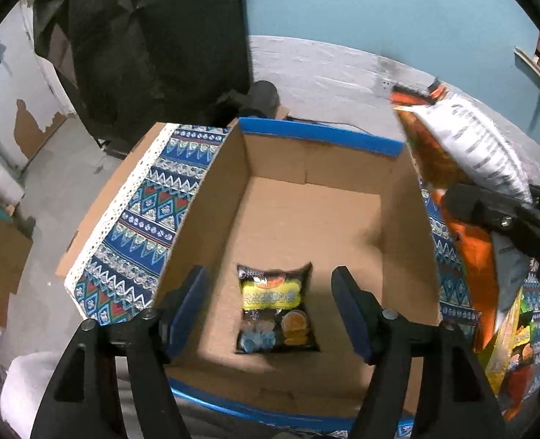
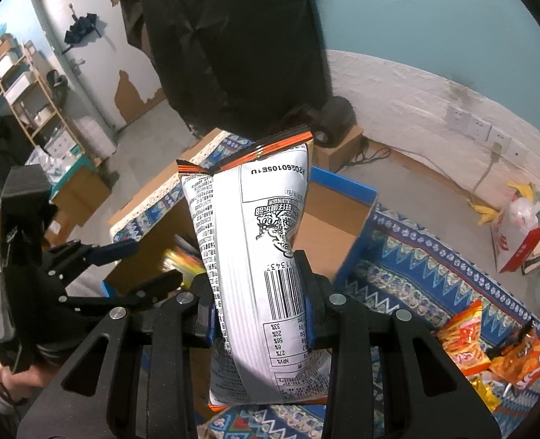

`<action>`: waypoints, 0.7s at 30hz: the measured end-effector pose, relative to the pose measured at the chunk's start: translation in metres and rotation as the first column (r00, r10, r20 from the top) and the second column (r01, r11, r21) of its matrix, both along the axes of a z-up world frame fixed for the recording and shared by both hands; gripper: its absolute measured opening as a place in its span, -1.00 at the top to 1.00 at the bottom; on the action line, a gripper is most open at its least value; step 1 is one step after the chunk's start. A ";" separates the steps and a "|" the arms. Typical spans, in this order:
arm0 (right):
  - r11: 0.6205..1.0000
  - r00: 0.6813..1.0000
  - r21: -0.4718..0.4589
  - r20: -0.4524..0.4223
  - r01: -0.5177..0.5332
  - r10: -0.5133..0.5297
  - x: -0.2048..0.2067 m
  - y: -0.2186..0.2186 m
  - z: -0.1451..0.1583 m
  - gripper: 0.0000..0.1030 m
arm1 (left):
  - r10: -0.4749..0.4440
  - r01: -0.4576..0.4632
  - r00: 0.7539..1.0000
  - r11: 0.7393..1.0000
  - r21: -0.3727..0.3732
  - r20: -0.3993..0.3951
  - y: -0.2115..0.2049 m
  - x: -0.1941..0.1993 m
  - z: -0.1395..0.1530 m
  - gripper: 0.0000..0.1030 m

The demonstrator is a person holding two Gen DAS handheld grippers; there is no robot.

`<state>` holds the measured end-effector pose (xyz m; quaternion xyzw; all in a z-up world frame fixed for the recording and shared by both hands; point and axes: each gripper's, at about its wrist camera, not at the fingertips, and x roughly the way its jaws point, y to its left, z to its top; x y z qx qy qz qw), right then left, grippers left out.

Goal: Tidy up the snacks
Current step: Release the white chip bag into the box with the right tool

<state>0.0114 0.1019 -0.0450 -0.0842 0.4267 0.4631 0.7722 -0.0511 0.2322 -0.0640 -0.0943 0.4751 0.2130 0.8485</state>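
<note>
An open cardboard box (image 1: pixel 306 168) with blue tape on its rim sits on a patterned blue cloth (image 1: pixel 149 212). A black and yellow snack pack (image 1: pixel 275 307) lies on the box floor near the front wall. My left gripper (image 1: pixel 270 311) is open and empty, hovering over that pack. My right gripper (image 2: pixel 259 311) is shut on a large white and orange snack bag (image 2: pixel 251 237), held upright over the cloth beside the box (image 2: pixel 346 219). That bag also shows in the left wrist view (image 1: pixel 463 153), right of the box. The left gripper shows in the right wrist view (image 2: pixel 138 263).
Several orange and yellow snack packs (image 2: pixel 489 351) lie on the cloth (image 2: pixel 416 267) at the right. A red and white bag (image 2: pixel 518 226) stands on the floor by the wall. A black chair back (image 2: pixel 233 36) and a speaker (image 2: pixel 335 117) stand behind the table.
</note>
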 end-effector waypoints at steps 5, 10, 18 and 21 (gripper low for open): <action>1.000 1.000 -0.021 -0.024 -0.008 0.008 0.001 0.015 -0.006 0.36 | 0.013 -0.013 1.000 1.000 0.022 0.013 0.002 -0.003 0.007 -0.54; 0.998 1.000 -0.067 -0.029 0.001 -0.003 0.003 0.029 -0.017 0.33 | 0.010 -0.011 1.000 1.000 0.028 0.006 0.001 -0.001 0.007 -0.56; 0.996 0.999 -0.081 -0.018 0.028 -0.030 0.005 0.021 -0.017 -0.28 | -0.016 0.016 1.000 1.000 0.011 0.006 -0.007 0.002 0.008 -0.56; 0.994 0.998 -0.092 0.000 0.060 -0.060 0.006 0.006 -0.011 -0.28 | -0.051 0.051 0.999 0.999 0.005 0.015 -0.018 0.005 0.010 -0.56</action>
